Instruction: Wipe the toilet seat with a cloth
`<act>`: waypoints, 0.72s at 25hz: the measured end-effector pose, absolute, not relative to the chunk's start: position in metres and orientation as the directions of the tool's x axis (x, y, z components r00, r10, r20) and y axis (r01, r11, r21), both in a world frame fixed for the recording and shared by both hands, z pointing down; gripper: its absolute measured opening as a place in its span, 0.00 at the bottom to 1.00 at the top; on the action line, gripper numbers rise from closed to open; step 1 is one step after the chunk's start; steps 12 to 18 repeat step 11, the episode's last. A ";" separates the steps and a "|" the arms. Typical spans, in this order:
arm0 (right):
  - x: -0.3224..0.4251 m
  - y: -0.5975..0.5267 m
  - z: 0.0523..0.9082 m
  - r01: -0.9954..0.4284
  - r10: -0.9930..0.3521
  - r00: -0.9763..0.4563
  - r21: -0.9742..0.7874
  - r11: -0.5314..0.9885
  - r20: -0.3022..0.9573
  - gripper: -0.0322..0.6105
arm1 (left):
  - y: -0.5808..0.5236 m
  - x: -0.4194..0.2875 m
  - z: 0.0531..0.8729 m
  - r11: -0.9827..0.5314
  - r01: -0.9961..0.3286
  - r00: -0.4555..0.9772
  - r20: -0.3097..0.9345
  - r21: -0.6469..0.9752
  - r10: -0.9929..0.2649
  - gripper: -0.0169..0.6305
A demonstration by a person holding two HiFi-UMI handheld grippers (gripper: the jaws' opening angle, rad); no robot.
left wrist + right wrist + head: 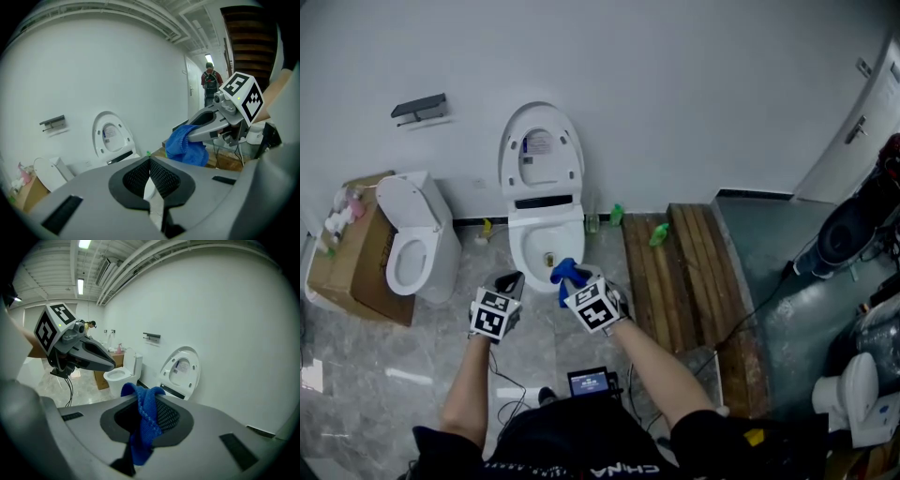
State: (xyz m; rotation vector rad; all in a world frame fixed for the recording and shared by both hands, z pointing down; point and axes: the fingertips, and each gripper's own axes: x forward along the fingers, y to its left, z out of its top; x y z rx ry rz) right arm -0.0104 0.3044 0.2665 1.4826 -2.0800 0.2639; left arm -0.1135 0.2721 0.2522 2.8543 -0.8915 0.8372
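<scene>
A white toilet (546, 246) stands against the far wall with its lid (542, 155) raised upright. My right gripper (565, 274) hovers just in front of the bowl, shut on a blue cloth (566, 276). In the right gripper view the cloth (143, 427) is pinched between the pads and hangs down, with the toilet (180, 371) ahead. My left gripper (508, 281) sits beside it to the left, shut with nothing in it; its pads meet in the left gripper view (150, 166). That view also has the cloth (186, 146) in the right gripper (213, 124).
A second toilet (412, 248) and a cardboard box (352, 258) stand at the left. Wooden boards (675, 272) lie right of the bowl, with green bottles (660, 234) by the wall. A small screen with cables (589, 382) lies on the floor at my feet. A person (211, 82) stands far down the corridor.
</scene>
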 end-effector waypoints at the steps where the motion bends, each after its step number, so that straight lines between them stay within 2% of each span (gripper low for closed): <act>1: -0.012 0.304 0.266 -0.915 -0.804 -0.230 0.159 0.370 0.548 0.15 | 0.273 -0.114 0.252 -0.835 -0.536 0.689 0.507 -0.122 -0.517 0.05; 18: -0.015 0.315 0.263 -0.908 -0.800 -0.247 0.159 0.389 0.546 0.14 | 0.283 -0.110 0.252 -0.835 -0.535 0.687 0.507 -0.131 -0.520 0.05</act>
